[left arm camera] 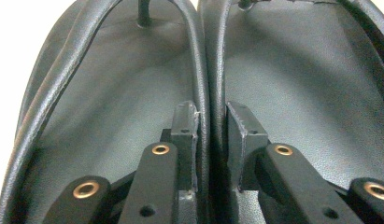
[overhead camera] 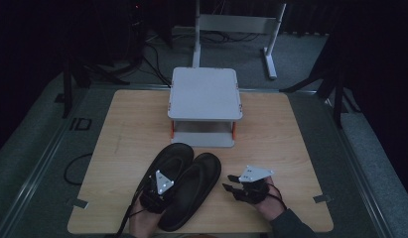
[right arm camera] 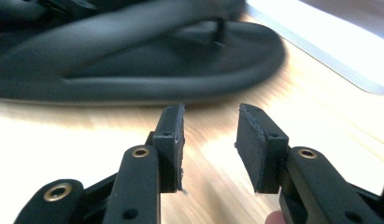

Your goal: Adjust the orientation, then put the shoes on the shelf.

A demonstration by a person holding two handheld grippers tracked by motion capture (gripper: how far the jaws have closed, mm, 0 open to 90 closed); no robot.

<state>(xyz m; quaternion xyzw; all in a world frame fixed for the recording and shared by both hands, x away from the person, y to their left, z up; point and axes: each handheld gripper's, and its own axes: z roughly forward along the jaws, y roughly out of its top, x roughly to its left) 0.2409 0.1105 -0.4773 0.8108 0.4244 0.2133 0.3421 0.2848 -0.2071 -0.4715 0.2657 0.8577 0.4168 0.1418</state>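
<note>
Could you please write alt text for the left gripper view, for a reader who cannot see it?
The left claw is shut on the touching inner edges of two black flip-flops, the left flip-flop and the right flip-flop, lying side by side. Their straps curve up toward toe posts at the top of the frame.

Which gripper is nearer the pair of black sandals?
Left. The left gripper is clamped on the sandals' touching inner edges; the right gripper sits open on the table beside them.

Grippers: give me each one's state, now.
Left gripper: shut on the sandals' two touching inner straps.
Right gripper: open, holding nothing.
</note>
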